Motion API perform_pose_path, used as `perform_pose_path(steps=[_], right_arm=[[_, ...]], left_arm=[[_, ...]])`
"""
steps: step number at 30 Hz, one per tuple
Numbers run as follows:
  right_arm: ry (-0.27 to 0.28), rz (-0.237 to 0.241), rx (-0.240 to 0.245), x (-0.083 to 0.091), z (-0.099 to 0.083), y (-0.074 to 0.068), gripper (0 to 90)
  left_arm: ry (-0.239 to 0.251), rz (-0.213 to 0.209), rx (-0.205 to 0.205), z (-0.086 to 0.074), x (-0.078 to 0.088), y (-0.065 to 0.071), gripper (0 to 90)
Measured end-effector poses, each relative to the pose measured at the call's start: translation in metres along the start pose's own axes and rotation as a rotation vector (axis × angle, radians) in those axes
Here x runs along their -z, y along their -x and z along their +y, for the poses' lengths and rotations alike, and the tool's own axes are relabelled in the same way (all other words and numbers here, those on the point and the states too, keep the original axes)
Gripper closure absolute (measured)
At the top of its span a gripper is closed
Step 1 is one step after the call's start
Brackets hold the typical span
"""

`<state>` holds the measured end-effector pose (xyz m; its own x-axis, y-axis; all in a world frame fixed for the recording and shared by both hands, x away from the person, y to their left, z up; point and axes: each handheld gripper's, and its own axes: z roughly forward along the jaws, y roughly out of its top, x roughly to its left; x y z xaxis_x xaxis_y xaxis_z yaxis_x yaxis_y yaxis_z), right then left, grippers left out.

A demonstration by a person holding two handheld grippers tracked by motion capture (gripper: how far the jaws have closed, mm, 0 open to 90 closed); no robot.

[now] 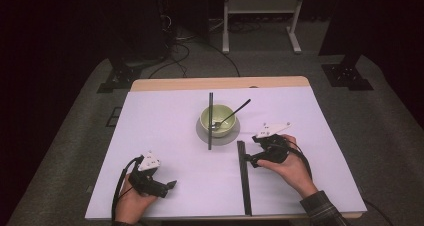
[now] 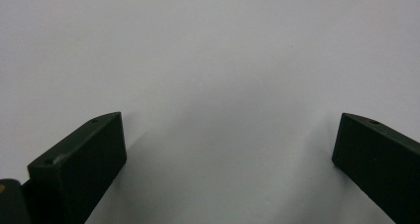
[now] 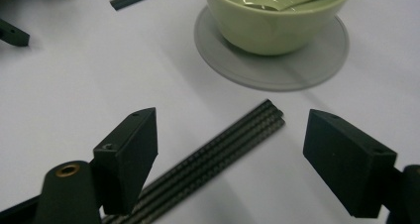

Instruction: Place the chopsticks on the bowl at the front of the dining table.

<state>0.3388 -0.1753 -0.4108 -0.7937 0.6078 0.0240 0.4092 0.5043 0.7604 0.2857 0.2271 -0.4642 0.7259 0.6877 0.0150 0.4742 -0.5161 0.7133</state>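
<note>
On the white table (image 1: 165, 121), the high view lays out everything at once: a green bowl (image 1: 216, 120) on a grey round mat (image 1: 202, 133), a dark utensil (image 1: 235, 111) leaning in the bowl, one thin black strip (image 1: 210, 120) just left of it, and a second, the black ribbed strip (image 1: 243, 177), lying flat toward the near edge. Its long axis runs from the near edge away toward the bowl, almost straight. The right gripper view alone shows its ribbed grooves (image 3: 218, 154), with its far end just short of the mat. The right gripper (image 3: 230, 144) has its jaws spread wide, straddling that strip without pressing it. The left gripper (image 2: 230, 144) gapes wide over bare table.
</note>
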Motion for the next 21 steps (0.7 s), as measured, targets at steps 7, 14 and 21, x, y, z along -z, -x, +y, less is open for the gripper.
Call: perform_pose_path(steps=[7, 14, 21], right_arm=[[0.01, -0.049, -0.032, 0.023, -0.018, 0.01, 18.6], [0.022, -0.086, -0.064, 0.041, -0.034, 0.018, 18.6], [0.033, -0.119, -0.092, 0.057, -0.054, 0.026, 18.7]], left_arm=[[0.0, 0.0, 0.0, 0.0, 0.0, 0.0, 0.0], [0.0, 0.0, -0.001, 0.0, 0.0, 0.0, 0.0], [0.0, 0.0, 0.0, 0.0, 0.0, 0.0, 0.0]])
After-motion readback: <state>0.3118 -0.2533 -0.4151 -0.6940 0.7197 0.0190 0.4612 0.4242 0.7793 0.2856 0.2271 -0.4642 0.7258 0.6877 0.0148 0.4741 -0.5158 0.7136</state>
